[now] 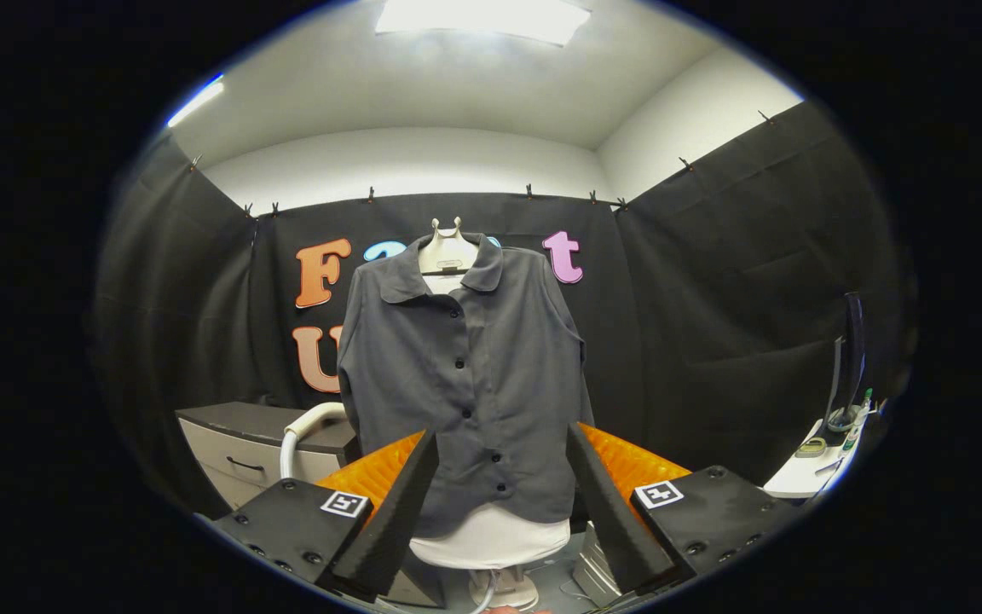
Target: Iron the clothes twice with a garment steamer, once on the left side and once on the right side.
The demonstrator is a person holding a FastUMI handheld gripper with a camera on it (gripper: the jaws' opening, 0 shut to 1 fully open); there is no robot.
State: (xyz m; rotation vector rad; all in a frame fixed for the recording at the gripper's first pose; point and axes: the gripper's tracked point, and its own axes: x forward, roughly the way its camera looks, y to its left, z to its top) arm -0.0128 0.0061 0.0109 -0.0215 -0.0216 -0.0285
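Shirt [465,384] is the thing to iron: a dark grey one with buttons, hanging on a pale mannequin form [448,251], straight ahead of the tongs [501,477] and beyond their tips. Its hem falls just above the white base of the form, which shows between the two fingers.

The tongs are spread wide and hold nothing; each finger stands to one side of the lower part of the shirt.

A pale curved hose [303,431] rises beside a low cabinet [244,443], on the left behind the left finger. I judge it belongs to the garment steamer, but the steamer head itself I cannot make out, so this is only a guess.

The step in hand seems to be the start: nothing is gripped yet. To do it well, the tongs should first close firmly on the steamer handle, with both fingers pressing. The hose should then stay free and not pull on the sleeve. Each pass should run down one half of the front, on either side of the button line.

On the right stands a surface [806,477] with small objects, well apart from the shirt.
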